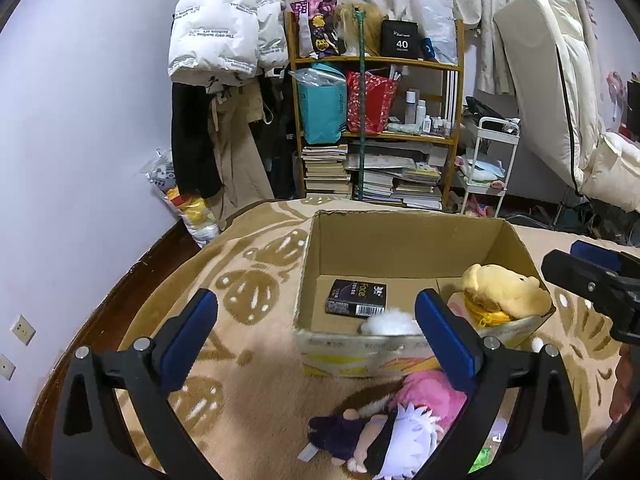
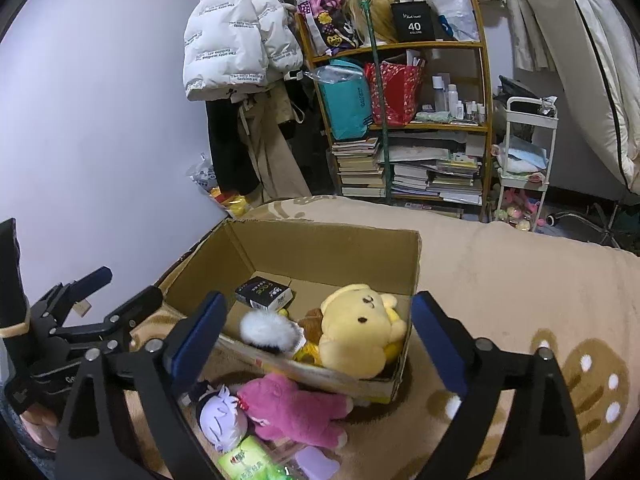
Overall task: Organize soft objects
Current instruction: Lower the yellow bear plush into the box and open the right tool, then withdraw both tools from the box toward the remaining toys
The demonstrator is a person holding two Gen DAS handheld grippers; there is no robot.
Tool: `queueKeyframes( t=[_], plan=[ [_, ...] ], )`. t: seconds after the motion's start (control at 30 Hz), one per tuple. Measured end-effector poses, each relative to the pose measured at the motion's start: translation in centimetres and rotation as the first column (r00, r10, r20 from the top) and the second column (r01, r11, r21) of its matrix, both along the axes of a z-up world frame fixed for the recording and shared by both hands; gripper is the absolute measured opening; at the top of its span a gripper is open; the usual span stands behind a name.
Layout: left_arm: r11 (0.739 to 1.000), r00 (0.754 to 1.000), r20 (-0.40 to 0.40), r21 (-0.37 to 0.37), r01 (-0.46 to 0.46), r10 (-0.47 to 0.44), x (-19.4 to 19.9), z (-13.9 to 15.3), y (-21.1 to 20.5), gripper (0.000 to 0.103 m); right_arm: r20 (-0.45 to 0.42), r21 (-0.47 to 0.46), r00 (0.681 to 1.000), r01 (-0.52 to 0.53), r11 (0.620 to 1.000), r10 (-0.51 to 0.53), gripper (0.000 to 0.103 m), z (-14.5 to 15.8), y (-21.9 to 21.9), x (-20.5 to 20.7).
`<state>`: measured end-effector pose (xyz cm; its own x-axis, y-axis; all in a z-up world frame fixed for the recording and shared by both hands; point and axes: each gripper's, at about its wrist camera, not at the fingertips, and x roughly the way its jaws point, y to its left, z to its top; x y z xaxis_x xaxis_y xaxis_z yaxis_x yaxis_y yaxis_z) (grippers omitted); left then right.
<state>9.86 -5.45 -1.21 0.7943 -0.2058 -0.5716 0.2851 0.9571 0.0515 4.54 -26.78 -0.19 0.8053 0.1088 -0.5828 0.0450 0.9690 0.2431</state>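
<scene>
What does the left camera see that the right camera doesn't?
Only the left view shows the wall sockets and the doll's purple body. Only the right view shows the green packet and the yellow bear's face. Both show the box, black carton, white fluff, pink plush, and both claws open: left claw, right claw.

Left tongs [image 1: 316, 320], right tongs [image 2: 320, 322]: black arms, blue pads, silver screws; possibly bare skin.
</scene>
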Motion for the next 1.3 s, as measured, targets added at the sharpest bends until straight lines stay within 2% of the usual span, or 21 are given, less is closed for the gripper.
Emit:
queueKeyframes(
  t=[0.23, 0.5, 0.73, 1.03, 1.3],
  plan=[
    [1.0, 1.0, 0.001, 0.023, 0.004, -0.004, -2.0, 0.2, 0.8, 0.099, -0.016, -0.04, 1.0, 0.005, 0.999, -0.006, 0.102, 0.2, 0.9, -2.0],
    [0.998, 1.0, 0.003, 0.065, 0.015, -0.016, -4.5, 0.5, 0.9, 0.099, -0.031, -0.046, 1.0, 0.005, 0.999, -0.006, 0.102, 0.3, 1.3, -4.4],
    [0.999, 1.0, -0.025, 0.042, 0.016, -0.015, -6.3, 0.7, 1.7, 0.099, -0.051, -0.055, 0.999, -0.013, 0.998, 0.01, 0.102, 0.0, 2.3, -6.2],
    [0.998, 0.998, -0.052, 0.065, 0.025, -0.022, -7.3, 0.6, 2.1, 0.099, -0.111, -0.037, 0.994, -0.018, 0.999, 0.014, 0.102, -1.0, 2.7, -7.6],
    [0.997, 0.994, -0.101, 0.069, 0.041, -0.034, -7.0, -0.3, 2.1, 0.099, -0.172, 0.014, 0.985, 0.006, 1.0, -0.003, 0.102, -2.7, 1.9, -7.1]
  ],
)
